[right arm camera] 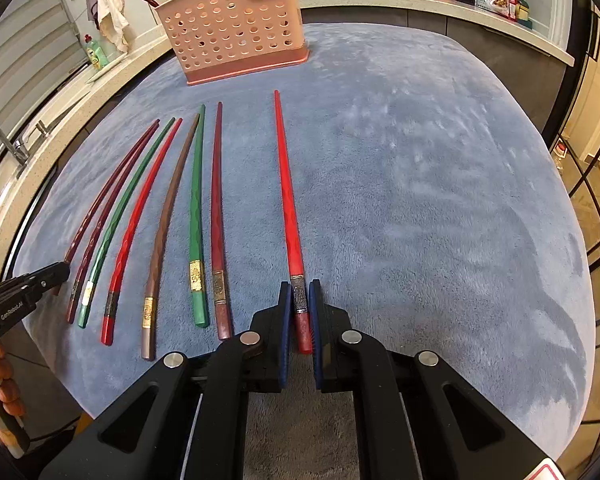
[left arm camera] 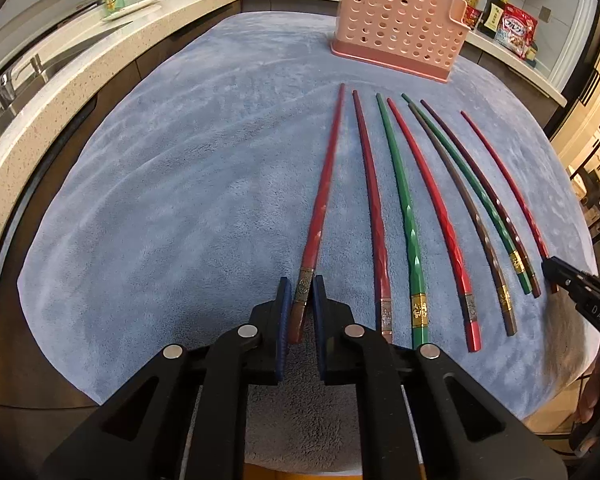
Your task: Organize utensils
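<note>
Your left gripper (left arm camera: 302,300) has its fingers (left arm camera: 285,308) closed on the thick handle end of a dark red chopstick (left arm camera: 327,184), the leftmost of the row. Your right gripper (right arm camera: 300,308) likewise has its fingers (right arm camera: 286,312) clamped on the handle end of a bright red chopstick (right arm camera: 286,184), which lies apart at the right end of the row. Both held sticks lie lengthwise away from you, narrow tips toward the far side. Between them the other chopsticks (left arm camera: 400,200) lie side by side on the blue cloth (left arm camera: 180,200), pointing the same way. Beyond the tips stands the pink holder (left arm camera: 396,20), upright, on the cloth-covered counter (left arm camera: 80,60).
</note>
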A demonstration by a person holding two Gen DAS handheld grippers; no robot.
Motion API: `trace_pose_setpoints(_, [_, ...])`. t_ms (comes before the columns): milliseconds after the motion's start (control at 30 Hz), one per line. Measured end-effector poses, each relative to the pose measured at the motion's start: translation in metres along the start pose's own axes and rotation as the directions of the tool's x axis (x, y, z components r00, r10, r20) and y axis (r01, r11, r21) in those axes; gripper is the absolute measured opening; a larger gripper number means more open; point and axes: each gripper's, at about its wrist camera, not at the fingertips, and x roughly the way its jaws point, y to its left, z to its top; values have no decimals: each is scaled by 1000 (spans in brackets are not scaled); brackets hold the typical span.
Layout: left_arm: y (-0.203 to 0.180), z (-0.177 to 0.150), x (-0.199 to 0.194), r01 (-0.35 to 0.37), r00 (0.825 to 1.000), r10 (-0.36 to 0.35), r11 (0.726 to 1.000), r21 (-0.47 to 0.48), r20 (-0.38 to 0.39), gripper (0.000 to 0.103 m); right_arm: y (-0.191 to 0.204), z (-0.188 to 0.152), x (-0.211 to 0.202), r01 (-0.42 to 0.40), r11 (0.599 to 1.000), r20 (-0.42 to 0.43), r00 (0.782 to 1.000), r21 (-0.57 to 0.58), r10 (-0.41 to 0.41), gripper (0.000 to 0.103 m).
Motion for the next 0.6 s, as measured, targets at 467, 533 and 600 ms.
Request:
trace_pose_setpoints(467, [9,36,-74,57,988,-50,997,-45,146,7,2,35,-78,-53,998,174,984,18,49,7])
trace_pose_setpoints(533, [9,45,-84,74,984,-65,996,-48,168,7,3,46,-89,-54,998,210,976,11,50,7])
trace_pose_setpoints(600, [10,54,-91,84,980,-74,995,-49,184,7,4,59,-100,-51,999,246,968,0,50,7])
